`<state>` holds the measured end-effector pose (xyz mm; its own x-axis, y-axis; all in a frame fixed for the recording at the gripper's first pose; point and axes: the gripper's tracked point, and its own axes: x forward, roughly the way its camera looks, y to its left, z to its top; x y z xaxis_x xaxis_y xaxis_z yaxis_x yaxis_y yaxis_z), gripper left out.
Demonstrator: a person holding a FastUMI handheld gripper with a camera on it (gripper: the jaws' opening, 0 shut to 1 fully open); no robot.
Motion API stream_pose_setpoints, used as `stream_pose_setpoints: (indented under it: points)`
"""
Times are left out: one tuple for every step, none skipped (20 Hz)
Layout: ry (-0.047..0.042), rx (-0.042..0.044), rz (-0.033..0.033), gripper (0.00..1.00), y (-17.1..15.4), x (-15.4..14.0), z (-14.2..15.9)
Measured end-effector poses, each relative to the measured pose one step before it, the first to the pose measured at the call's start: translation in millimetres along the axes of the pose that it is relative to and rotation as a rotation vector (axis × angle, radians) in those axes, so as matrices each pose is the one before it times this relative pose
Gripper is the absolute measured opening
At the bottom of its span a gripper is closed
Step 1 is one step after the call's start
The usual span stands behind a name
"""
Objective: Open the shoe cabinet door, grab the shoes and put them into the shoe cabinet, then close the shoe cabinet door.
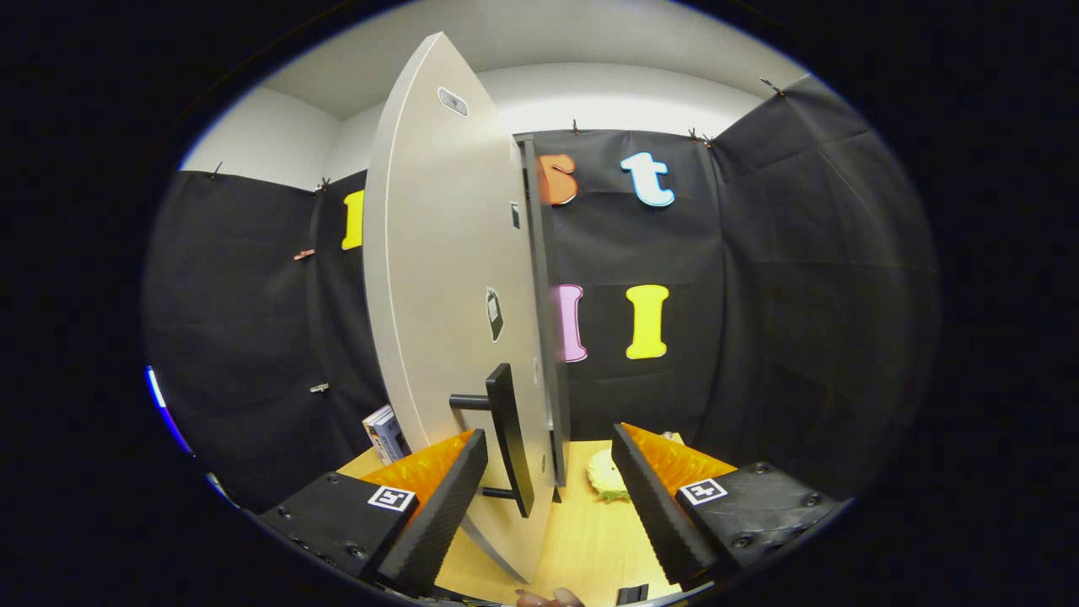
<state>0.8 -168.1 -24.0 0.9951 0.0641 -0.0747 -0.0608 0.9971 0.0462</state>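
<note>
Both fingers of the gripper (550, 472) stand wide apart and clamp on nothing. Between them, a little nearer to the left finger, is the black bar handle (511, 438) of the shoe cabinet door (451, 278). I cannot tell if the left finger touches the handle; the right finger is clearly apart from it. The door is a pale grey panel, seen almost edge-on, and it rises tall from between the fingers to far above them. The handle stands out from the door on two short black posts, one near its top and one near its bottom. On the door face there is a small dark sticker (494, 314) above the handle and a small oval fitting (453, 101) near the top. Right behind the door's right edge a dark thin upright edge (539, 278) shows, perhaps the cabinet side, but I cannot tell for sure. Below the fingers lies a light wooden table (582, 539). On it, just beyond the right finger, there is a pale yellow-green thing (609, 476) with a frilly border; what it is I cannot tell. To the left of the door, beyond the left finger, some books or boxes (384, 432) stand tilted at the far side of the table. At the near edge of the table, some fingertips of a person (548, 598) show.
</note>
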Motion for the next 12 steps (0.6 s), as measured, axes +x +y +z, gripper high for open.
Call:
stream_pose_setpoints:
  points:
    - [-0.00350, -0.00531, 0.01553, 0.98, 11.80, 2.55, -1.72]
    - [-0.00109, 0.00034, 0.01452, 0.98, 8.94, 1.24, -1.26]
    - [0.00038, 0.00905, 0.01573, 0.98, 10.33, 2.59, -1.85]
    - [0.00202, 0.01457, 0.01541, 0.98, 11.13, 5.35, -2.66]
    - [0.00233, 0.01125, 0.00573, 0.98, 7.61, 2.96, -1.70]
    - [0.00314, 0.00855, 0.00007, 0.98, 8.09, 4.18, -2.83]
    - [0.00120, 0.00450, -0.00793, 0.98, 8.06, 4.20, -1.95]
    - [-0.00104, 0.00203, -0.01364, 0.98, 8.68, 4.73, -2.38]
    - [-0.00558, 0.00051, -0.01551, 0.98, 10.05, 4.10, -1.22]
    - [-0.00755, 0.00005, -0.01523, 0.98, 9.72, 5.36, -0.78]
    - [-0.00732, 0.00090, -0.01542, 0.98, 10.16, 4.79, -0.26]
    - [-0.00350, 0.00107, -0.01424, 0.98, 8.28, 9.71, 1.92]
